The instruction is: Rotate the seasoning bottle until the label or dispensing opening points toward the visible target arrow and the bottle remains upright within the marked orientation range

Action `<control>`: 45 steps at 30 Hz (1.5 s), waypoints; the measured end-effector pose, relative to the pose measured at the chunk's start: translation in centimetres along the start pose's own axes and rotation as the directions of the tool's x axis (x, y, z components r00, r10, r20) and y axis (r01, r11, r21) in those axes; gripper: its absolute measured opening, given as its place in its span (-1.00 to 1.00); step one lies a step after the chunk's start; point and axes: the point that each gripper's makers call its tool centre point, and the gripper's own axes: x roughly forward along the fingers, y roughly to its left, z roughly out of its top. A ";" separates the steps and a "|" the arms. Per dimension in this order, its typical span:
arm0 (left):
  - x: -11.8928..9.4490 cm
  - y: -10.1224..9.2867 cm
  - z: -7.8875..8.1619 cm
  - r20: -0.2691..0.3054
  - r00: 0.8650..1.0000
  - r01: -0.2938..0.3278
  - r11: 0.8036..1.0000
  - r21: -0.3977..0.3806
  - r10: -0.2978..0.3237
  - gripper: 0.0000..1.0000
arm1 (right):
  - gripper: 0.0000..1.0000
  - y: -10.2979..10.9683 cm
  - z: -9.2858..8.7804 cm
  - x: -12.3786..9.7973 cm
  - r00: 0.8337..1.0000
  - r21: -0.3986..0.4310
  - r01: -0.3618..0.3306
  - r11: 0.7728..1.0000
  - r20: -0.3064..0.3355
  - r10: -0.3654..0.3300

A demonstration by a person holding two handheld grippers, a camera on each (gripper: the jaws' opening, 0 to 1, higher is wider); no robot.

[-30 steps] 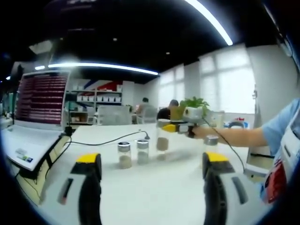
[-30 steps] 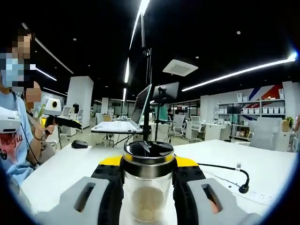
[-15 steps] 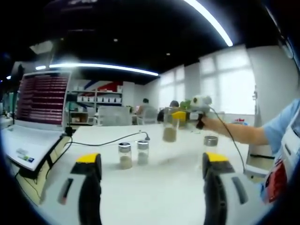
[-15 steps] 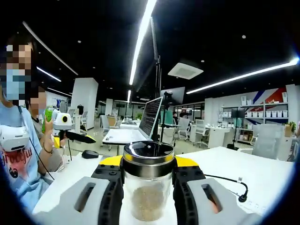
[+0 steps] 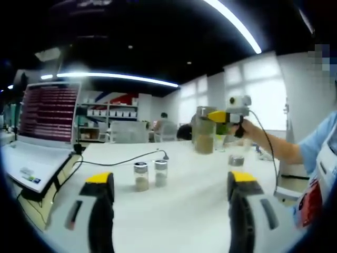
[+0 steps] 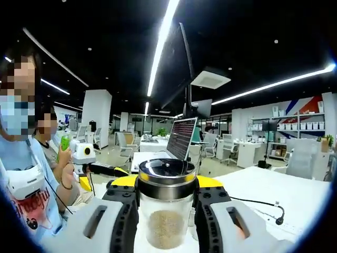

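A glass seasoning bottle (image 6: 165,211) with a metal lid and pale grains stands upright between the jaws of my right gripper (image 6: 165,192), which is shut on it. In the left gripper view that bottle (image 5: 204,136) hangs well above the white table (image 5: 179,211), held by the right gripper (image 5: 211,118) in a person's hand. My left gripper (image 5: 169,182) stands open over the near table with nothing between its jaws. Two small bottles (image 5: 140,175) (image 5: 160,172) stand side by side beyond it. The left gripper (image 6: 97,169) appears at the left of the right gripper view.
An open laptop (image 5: 37,137) sits at the table's left edge, with a black cable (image 5: 124,158) running toward the small bottles. Another short jar (image 5: 236,159) stands at the right. The person (image 6: 26,174) is close on the right gripper's left. Office desks and shelves lie behind.
In the left gripper view the right gripper has carried the bottle upward and to the right. The right gripper view has swung toward the person. My left gripper has stayed put.
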 end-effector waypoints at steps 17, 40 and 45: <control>-0.3 0.5 0.3 0.009 1.000 -0.003 1.000 -0.005 0.003 0.89 | -0.23 4.5 -1.4 -1.0 0.996 -0.016 0.088 0.996 0.007 -0.088; -1.0 0.8 0.9 0.024 1.000 -0.017 1.000 0.006 0.017 0.89 | -0.23 9.0 -8.5 -0.7 0.968 -0.039 0.248 0.968 -0.020 -0.249; -1.1 0.9 0.9 0.022 1.000 -0.018 1.000 0.005 0.018 0.89 | -0.23 8.5 -10.4 -0.7 0.956 -0.017 0.293 0.956 -0.022 -0.293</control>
